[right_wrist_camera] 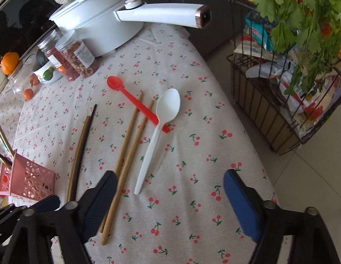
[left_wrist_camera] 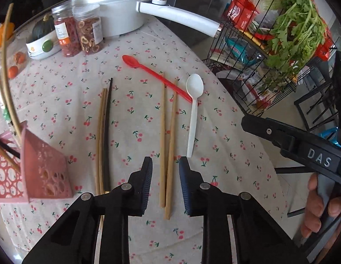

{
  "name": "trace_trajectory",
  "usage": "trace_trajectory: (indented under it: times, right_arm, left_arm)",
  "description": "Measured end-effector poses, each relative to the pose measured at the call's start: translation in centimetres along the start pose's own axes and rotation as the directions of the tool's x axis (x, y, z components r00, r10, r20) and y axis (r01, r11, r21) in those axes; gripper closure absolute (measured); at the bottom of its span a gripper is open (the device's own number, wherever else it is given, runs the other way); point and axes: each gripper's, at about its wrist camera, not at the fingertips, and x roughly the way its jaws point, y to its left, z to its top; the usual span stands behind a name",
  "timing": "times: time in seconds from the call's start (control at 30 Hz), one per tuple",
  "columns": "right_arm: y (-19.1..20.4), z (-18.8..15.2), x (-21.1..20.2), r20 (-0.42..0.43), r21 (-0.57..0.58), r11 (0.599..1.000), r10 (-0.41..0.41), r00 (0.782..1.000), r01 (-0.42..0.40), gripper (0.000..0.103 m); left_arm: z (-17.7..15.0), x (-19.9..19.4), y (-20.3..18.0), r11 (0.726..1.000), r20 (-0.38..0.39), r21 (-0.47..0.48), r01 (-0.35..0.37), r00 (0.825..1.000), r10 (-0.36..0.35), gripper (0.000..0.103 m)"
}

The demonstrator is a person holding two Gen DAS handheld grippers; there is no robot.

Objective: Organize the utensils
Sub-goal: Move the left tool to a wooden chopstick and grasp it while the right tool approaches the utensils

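Left gripper (left_wrist_camera: pixel 165 165) nearest, jaws narrow around light wooden chopstick pair (left_wrist_camera: pixel 167 145), pads not pressing yet, likely set to pinch both sticks

Right gripper (right_wrist_camera: pixel 170 183) jaws half wide, nothing inside, above white spoon (right_wrist_camera: pixel 158 136) handle end

Dark chopstick bundle (left_wrist_camera: pixel 104 136) lies just left, apart from pair

Pink holder (left_wrist_camera: pixel 41 171) at left table edge, few sticks already standing inside, probably where utensils go

Farther: red spoon (left_wrist_camera: pixel 155 76) handle crosses pair tips and touches white spoon, so lifting may nudge it

Bare cloth (left_wrist_camera: pixel 135 114) between bundles gives room; table edge near on right
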Motion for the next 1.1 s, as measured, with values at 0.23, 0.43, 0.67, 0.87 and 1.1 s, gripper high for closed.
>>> trace_trajectory:
  times: [0.23, 0.43, 0.67, 0.87, 1.1]
  right_arm:
    - [-2.5, 1.0, 1.3, -0.027, 0.067, 0.998, 0.016, 1.0, -0.014, 0.05]
    - [-4.6, 1.4, 2.2, -0.039, 0.165, 0.986, 0.041, 0.998, -0.034, 0.05]
    - [-4.0, 1.4, 2.2, -0.042, 0.171, 0.983, 0.079, 0.996, -0.071, 0.05]
    - [-3.8, 1.4, 2.5, -0.048, 0.154, 0.987, 0.059, 0.997, -0.051, 0.049]
    - [-2.4, 1.2, 2.9, -0.062, 0.116, 0.993, 0.043, 0.997, -0.036, 0.049]
  left_arm:
    - [4.7, 5.1, 0.3, 0.999, -0.01, -0.038, 0.007, 1.0, -0.007, 0.093]
    - [7.0, 8.3, -0.3, 0.998, -0.03, -0.011, -0.059, 0.998, 0.058, 0.093]
    - [8.4, 10.0, -0.9, 0.994, -0.043, -0.013, -0.105, 0.994, 0.104, 0.093]
    - [7.4, 8.6, -0.8, 0.993, -0.046, 0.016, -0.115, 0.992, 0.115, 0.096]
    - [4.0, 2.9, -0.3, 0.996, 0.006, 0.073, -0.059, 0.998, 0.058, 0.096]
